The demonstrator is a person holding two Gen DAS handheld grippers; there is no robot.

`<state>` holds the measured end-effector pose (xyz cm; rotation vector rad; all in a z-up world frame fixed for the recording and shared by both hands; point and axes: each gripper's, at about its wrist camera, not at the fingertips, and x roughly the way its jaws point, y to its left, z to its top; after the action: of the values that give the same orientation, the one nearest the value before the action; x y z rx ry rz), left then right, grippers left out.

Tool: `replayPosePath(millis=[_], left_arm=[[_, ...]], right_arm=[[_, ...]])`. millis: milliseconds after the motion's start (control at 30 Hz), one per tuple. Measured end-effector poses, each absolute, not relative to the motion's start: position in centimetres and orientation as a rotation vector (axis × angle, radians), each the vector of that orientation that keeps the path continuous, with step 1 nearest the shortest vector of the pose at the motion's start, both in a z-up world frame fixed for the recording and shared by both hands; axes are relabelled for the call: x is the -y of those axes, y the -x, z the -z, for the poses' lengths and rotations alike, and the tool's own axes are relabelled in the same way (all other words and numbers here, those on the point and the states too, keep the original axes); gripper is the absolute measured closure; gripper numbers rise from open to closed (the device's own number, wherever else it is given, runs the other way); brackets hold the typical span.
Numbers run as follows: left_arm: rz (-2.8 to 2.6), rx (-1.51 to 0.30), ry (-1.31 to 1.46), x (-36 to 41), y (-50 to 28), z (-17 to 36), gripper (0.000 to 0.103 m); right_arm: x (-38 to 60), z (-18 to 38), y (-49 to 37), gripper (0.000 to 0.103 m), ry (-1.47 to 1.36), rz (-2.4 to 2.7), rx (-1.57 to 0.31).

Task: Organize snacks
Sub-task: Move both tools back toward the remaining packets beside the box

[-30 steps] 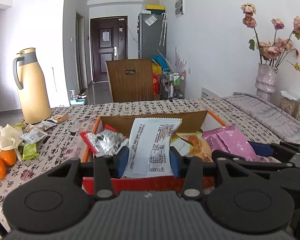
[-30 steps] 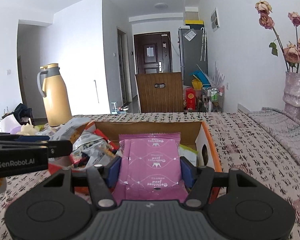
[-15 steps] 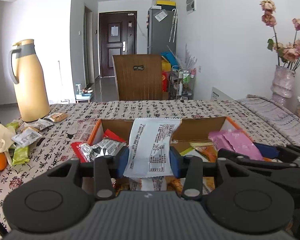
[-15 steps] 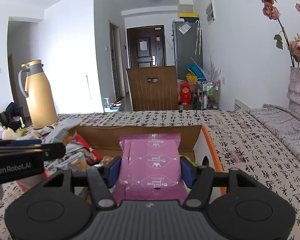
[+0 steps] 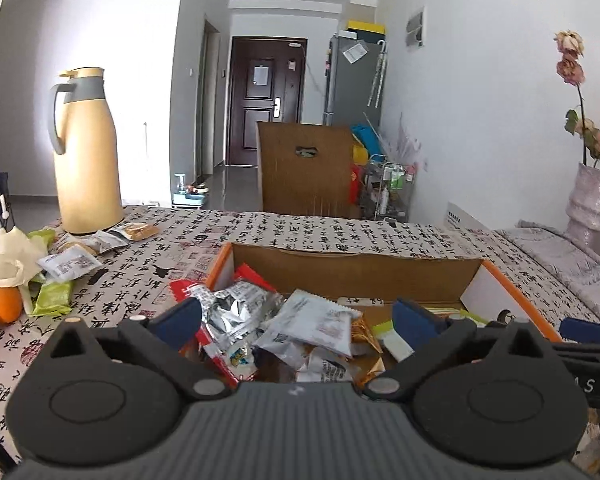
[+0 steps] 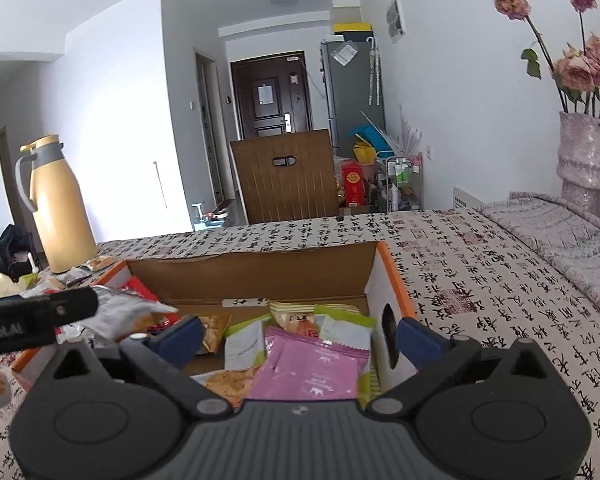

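An orange-edged cardboard box (image 5: 356, 268) stands on the table and holds several snack packets. My left gripper (image 5: 296, 320) is open and empty above its left half. A white packet (image 5: 312, 324) lies on the pile under it, beside a silver foil packet (image 5: 236, 312). My right gripper (image 6: 296, 336) is open and empty above the box's right half (image 6: 392, 276). A pink packet (image 6: 312, 368) lies flat in the box under it. Loose packets (image 5: 70, 264) and a green packet (image 5: 54, 298) lie on the table at the left.
A yellow thermos jug (image 5: 86, 152) stands at the far left of the table, with oranges (image 5: 2, 306) and a white flower nearby. A vase of dried roses (image 6: 582, 152) stands at the right. A wooden chair back (image 5: 306, 172) is behind the table.
Both grippers opened. The white packet dropped from the left gripper and the pink packet from the right gripper; both now lie in the box.
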<state>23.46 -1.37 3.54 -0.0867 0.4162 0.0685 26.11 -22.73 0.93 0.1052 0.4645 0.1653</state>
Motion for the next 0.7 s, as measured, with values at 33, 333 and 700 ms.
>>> replayPosePath(millis=[33, 333, 700], left_arm=[[-0.071, -0.419, 0.088, 1.3, -23.5, -3.6, 0.000], [-0.062, -0.403, 0.092, 1.1, -22.1, -5.3, 0.000], [-0.036, -0.408, 0.078, 0.5, -18.5, -6.1, 0.000]], right_arm=[[22.9, -0.9, -26.2, 0.000, -0.107, -0.162, -0.465], [22.9, -2.1, -25.1, 0.000, -0.103, -0.168, -0.452], [22.5, -3.2, -21.4, 0.000, -0.080, -0.194, -0.448]])
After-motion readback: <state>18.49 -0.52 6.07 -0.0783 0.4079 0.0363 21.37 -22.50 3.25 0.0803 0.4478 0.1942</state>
